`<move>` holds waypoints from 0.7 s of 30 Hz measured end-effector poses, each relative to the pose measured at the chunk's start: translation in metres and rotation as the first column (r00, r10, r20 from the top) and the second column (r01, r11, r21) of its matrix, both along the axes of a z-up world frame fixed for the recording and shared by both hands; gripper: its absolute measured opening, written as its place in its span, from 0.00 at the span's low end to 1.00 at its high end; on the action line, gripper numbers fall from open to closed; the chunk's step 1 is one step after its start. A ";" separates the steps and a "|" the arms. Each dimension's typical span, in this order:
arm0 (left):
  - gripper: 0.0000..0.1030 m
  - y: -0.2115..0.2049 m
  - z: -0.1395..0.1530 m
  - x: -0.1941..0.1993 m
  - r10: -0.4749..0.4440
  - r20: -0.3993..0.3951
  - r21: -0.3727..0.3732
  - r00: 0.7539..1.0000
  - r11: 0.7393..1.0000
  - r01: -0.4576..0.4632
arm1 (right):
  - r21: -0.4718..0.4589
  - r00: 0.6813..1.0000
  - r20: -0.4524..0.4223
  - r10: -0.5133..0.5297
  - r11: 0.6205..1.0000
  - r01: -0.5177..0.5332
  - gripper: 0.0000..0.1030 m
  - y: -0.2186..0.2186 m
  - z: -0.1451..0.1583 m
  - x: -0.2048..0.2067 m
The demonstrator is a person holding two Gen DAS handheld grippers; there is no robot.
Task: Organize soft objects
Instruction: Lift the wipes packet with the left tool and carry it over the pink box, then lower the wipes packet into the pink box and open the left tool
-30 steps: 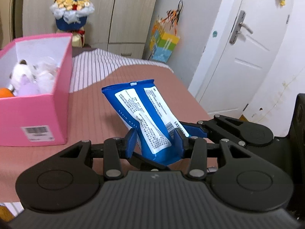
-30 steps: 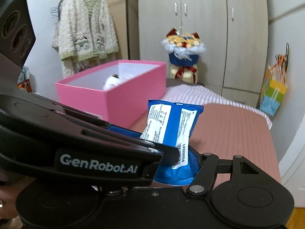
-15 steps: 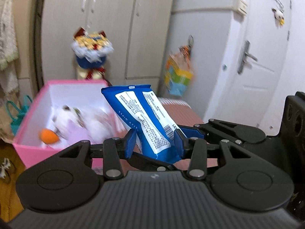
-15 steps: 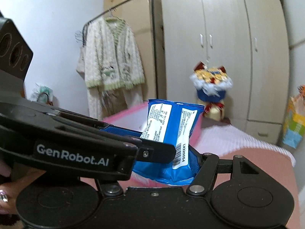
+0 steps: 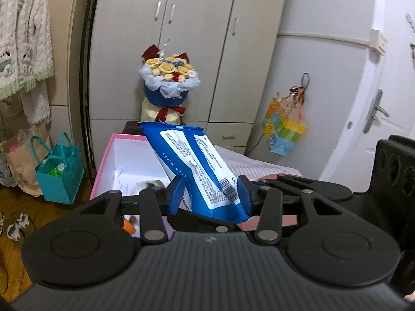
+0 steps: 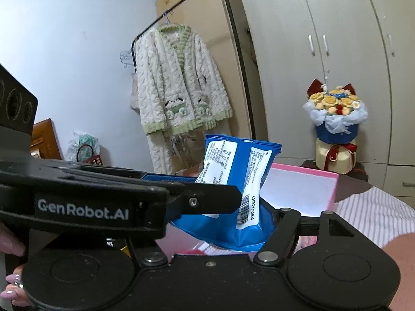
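Blue wipes pack point(image 5: 197, 171) stands upright, top leaning left, between both grippers.

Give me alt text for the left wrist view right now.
The left gripper pinches the lower end of a blue wet-wipes pack, tilted up-left above the open pink box. Behind stand a flower bouquet and grey wardrobe.

Wipes pack point(image 5: 197, 165) glossy blue plastic film with matt white printed labels, left gripper point(image 5: 210, 194) matt black plastic with ribbed blue pads, pink box point(image 5: 109, 155) smooth card, white inside, cardigan point(image 6: 179, 88) nubby knit cloth.
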State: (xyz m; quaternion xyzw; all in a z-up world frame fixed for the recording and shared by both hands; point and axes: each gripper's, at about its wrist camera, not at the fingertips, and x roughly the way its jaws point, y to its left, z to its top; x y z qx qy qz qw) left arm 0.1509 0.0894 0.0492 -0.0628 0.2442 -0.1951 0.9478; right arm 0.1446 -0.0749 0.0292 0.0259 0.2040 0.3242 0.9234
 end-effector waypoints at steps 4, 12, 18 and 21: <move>0.41 0.012 -0.003 0.031 0.015 -0.049 -0.028 0.999 0.999 -0.016 | 0.004 0.997 -0.075 0.035 0.999 -0.035 0.75 0.007 0.001 0.035; 0.41 0.024 -0.030 0.062 0.030 -0.123 -0.032 0.992 0.999 -0.034 | -0.057 0.981 -0.171 0.089 0.993 -0.100 0.78 0.024 -0.015 0.070; 0.42 0.028 -0.042 0.079 0.034 -0.160 -0.043 0.987 0.998 -0.041 | -0.099 0.974 -0.213 0.080 0.990 -0.103 0.78 0.030 -0.024 0.086; 0.44 0.030 -0.044 0.078 0.095 -0.128 -0.009 0.987 0.995 -0.097 | -0.145 0.970 -0.220 0.099 0.980 -0.133 0.78 0.033 -0.027 0.089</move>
